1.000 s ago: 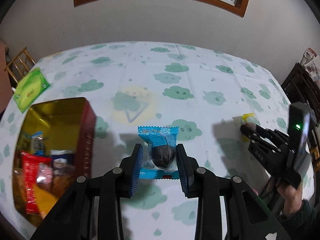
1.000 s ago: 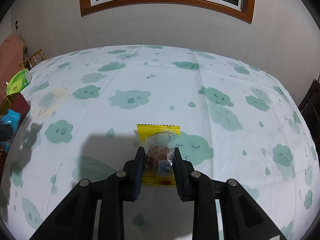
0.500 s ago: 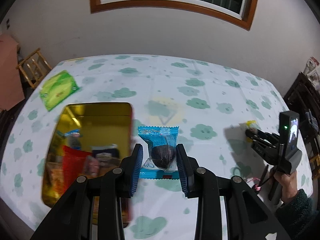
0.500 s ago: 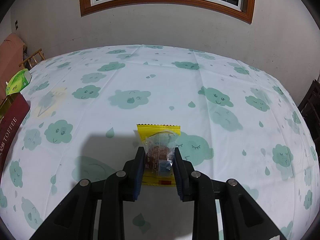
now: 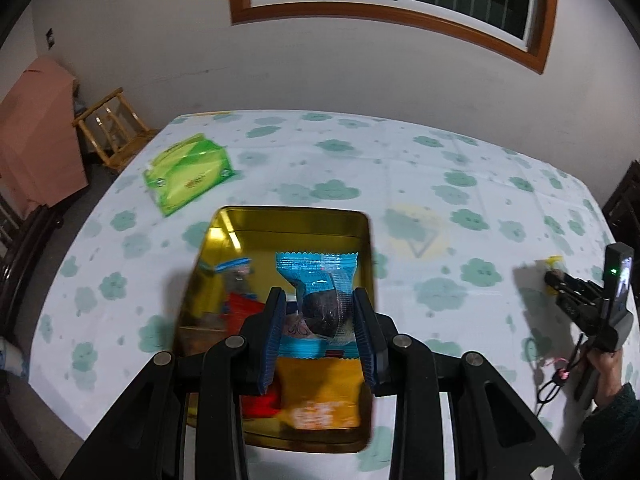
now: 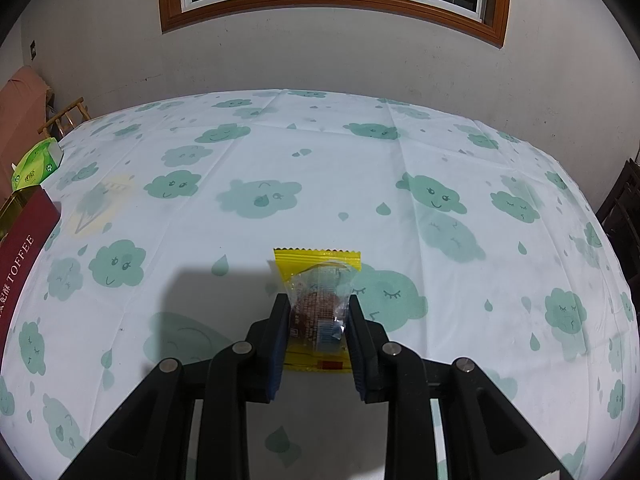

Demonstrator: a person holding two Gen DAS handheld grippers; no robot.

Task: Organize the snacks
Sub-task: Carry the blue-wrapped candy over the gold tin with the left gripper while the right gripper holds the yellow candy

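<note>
My left gripper [image 5: 320, 320] is shut on a blue-wrapped snack [image 5: 320, 292] with a dark round cake inside, and holds it in the air over the open gold tin [image 5: 288, 224]. The tin holds several packets, among them an orange one [image 5: 320, 396] and a red one [image 5: 244, 308]. My right gripper [image 6: 319, 320] is shut on a yellow-wrapped snack [image 6: 318, 276] with a brown cake inside, low over the tablecloth. In the left wrist view that right gripper [image 5: 554, 278] shows at the far right with the yellow snack [image 5: 555, 261] at its tip.
A green tissue pack [image 5: 188, 172] lies behind the tin on the cloud-print tablecloth [image 6: 320, 160]. The tin's red side [image 6: 20, 248] reads TOFFEE at the left of the right wrist view. A wooden chair [image 5: 112, 136] and dark furniture [image 5: 624, 204] flank the table.
My left gripper has carried the blue snack leftward and up, from beside the tin to above its opening. The right gripper and its yellow snack have stayed put.
</note>
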